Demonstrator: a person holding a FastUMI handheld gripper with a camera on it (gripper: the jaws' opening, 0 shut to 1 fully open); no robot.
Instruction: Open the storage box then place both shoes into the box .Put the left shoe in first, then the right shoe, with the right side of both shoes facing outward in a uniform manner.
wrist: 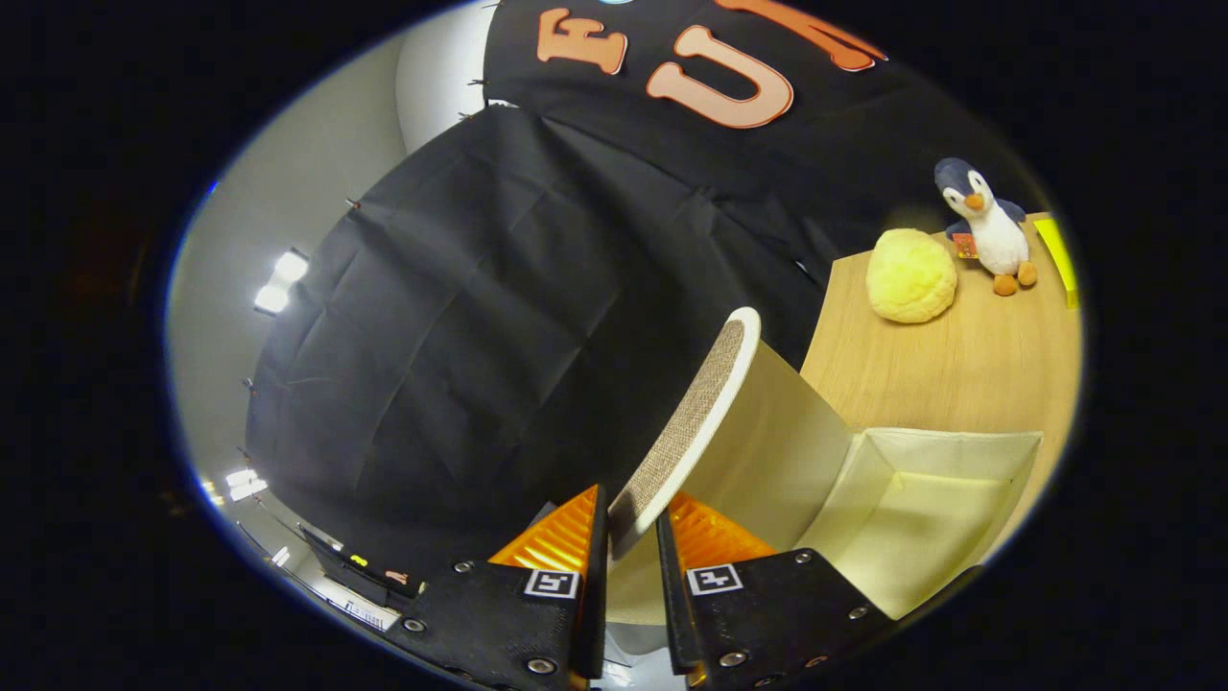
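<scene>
The gripper (633, 523) is shut on the storage box lid (696, 408), a flat flap with a woven beige outside and a cream inside. Both orange fingers (561, 537) press on the lid's near edge, one on each face. The lid stands lifted, swung up and away from the box (959, 446). The box is cream fabric, open, and its inside shows just beyond the right finger with nothing in it. It sits on a light wooden table (959, 355).
A yellow fluffy ball (911, 275) and a penguin plush toy (988, 226) stand on the table beyond the box. A yellow-green strip (1058, 251) lies next to the penguin. The black cloth wall rises behind the lid.
</scene>
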